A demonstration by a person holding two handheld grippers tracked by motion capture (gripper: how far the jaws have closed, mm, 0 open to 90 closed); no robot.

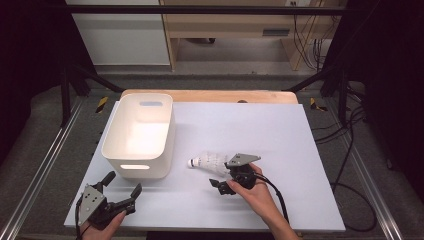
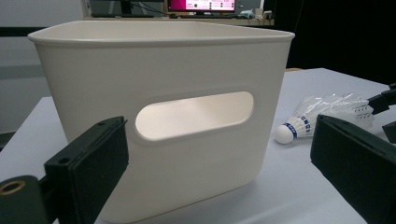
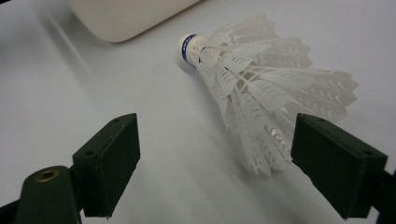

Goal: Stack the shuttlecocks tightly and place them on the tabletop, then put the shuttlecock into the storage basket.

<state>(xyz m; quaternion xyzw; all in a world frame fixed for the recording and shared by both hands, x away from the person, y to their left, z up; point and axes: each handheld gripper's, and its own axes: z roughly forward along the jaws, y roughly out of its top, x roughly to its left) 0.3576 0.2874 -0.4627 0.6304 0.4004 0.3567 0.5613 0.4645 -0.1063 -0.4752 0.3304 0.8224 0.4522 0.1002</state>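
Jaws spread wide on both grippers, nothing held. Beyond, across the upper frame of the high view: dim room, pale wooden furniture (image 1: 225, 25), cables (image 1: 310, 45) at upper right, grey floor. White table (image 1: 260, 125) mid-frame, wooden edge along its far side. White bin (image 1: 141, 135) with handle slot, left of centre. Left gripper (image 1: 122, 186) at lower left, facing bin. Right gripper (image 1: 218, 185) lower centre, just beside white plastic shuttlecock (image 1: 207, 160) lying on its side, cork toward bin.
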